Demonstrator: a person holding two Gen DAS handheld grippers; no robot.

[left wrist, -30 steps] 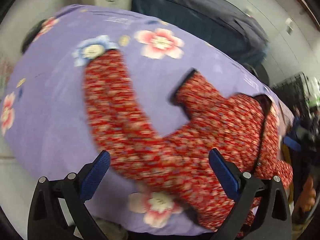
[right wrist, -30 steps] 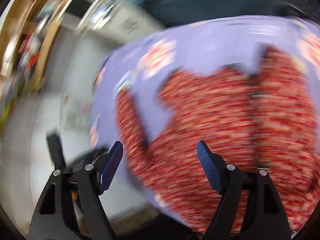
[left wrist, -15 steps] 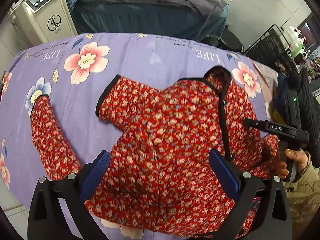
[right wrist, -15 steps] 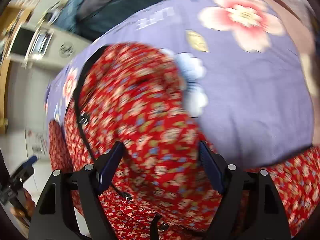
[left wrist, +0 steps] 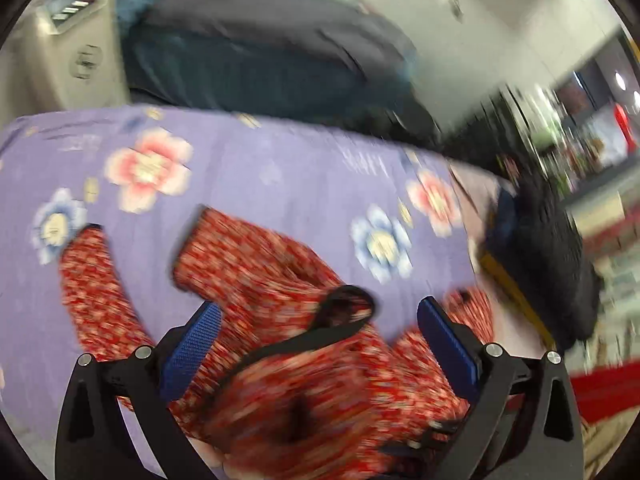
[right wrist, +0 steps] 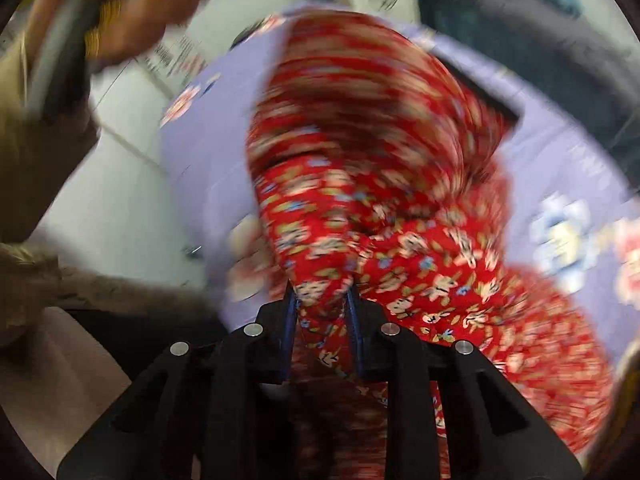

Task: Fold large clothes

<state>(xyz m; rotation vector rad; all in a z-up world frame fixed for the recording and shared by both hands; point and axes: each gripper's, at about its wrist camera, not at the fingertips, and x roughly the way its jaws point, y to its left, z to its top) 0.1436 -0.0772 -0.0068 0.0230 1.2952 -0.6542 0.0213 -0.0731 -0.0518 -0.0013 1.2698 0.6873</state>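
A red floral garment with black trim (left wrist: 280, 280) lies rumpled on a purple flowered sheet (left wrist: 248, 168). Its black-edged collar sits between my left fingers. My left gripper (left wrist: 316, 344) is open and empty, just above the garment. In the right wrist view my right gripper (right wrist: 322, 328) is shut on a bunch of the red garment (right wrist: 360, 152), which rises in a lifted fold ahead of it. Both views are blurred by motion.
A dark blue covered bed (left wrist: 248, 56) stands behind the purple sheet, with a beige machine (left wrist: 68, 52) at the far left. A black bag (left wrist: 548, 264) lies at the sheet's right edge. The person's left hand and sleeve (right wrist: 48, 92) show at upper left in the right wrist view.
My right gripper has shut on the garment and lifted a fold of it. The left gripper has swung toward the collar and stayed open. The garment has bunched up.
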